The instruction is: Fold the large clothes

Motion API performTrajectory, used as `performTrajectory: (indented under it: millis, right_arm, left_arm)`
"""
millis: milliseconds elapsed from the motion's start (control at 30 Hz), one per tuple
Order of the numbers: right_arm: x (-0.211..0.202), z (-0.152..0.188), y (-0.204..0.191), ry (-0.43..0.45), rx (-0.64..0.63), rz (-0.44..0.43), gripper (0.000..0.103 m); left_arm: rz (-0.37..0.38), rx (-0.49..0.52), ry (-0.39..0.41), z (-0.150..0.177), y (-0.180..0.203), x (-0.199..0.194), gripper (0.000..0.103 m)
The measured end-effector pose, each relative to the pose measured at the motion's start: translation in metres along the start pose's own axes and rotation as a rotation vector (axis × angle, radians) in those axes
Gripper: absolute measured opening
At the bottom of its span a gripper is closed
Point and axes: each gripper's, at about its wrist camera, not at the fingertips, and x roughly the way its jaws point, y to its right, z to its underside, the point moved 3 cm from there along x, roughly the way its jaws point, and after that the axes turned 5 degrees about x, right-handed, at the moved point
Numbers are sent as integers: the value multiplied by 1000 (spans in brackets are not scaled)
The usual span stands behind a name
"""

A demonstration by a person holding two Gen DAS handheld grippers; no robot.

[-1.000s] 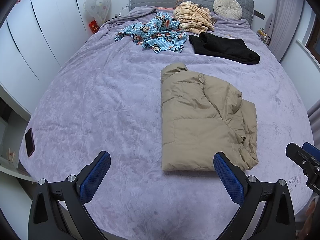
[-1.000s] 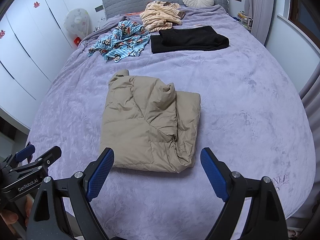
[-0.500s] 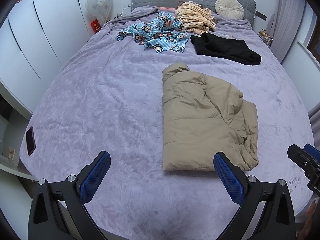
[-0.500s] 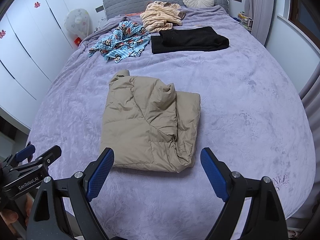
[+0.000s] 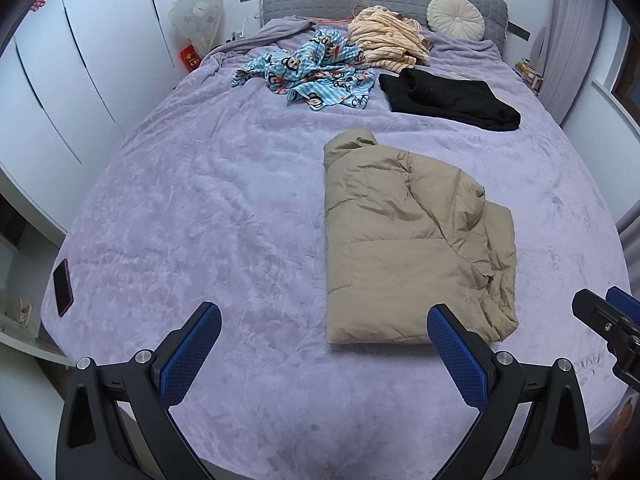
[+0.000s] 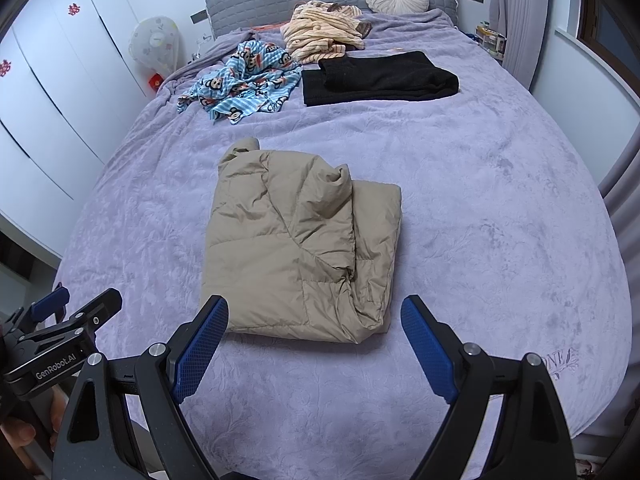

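A tan puffer jacket lies folded into a rough rectangle on the purple bed, collar toward the headboard; it also shows in the right wrist view. My left gripper is open and empty, above the bed's near edge, left of the jacket's near hem. My right gripper is open and empty, just short of the jacket's near hem. The left gripper shows at the left edge of the right wrist view; the right gripper shows at the right edge of the left wrist view.
Near the headboard lie a blue cartoon-print garment, a cream striped garment, a folded black garment and a round cushion. A phone lies at the bed's left edge. White wardrobes stand at left, a fan at back.
Both views drifted slightly; the jacket sits a little lower in the left wrist view. Both grippers stay open and the jacket has not moved.
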Motion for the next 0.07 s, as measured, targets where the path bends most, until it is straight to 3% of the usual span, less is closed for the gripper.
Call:
performTrajectory:
  millis: [67]
  right_arm:
    - [0, -2, 1, 2, 0, 1, 90]
  left_arm:
    - [4, -2, -1, 0, 2, 0, 103]
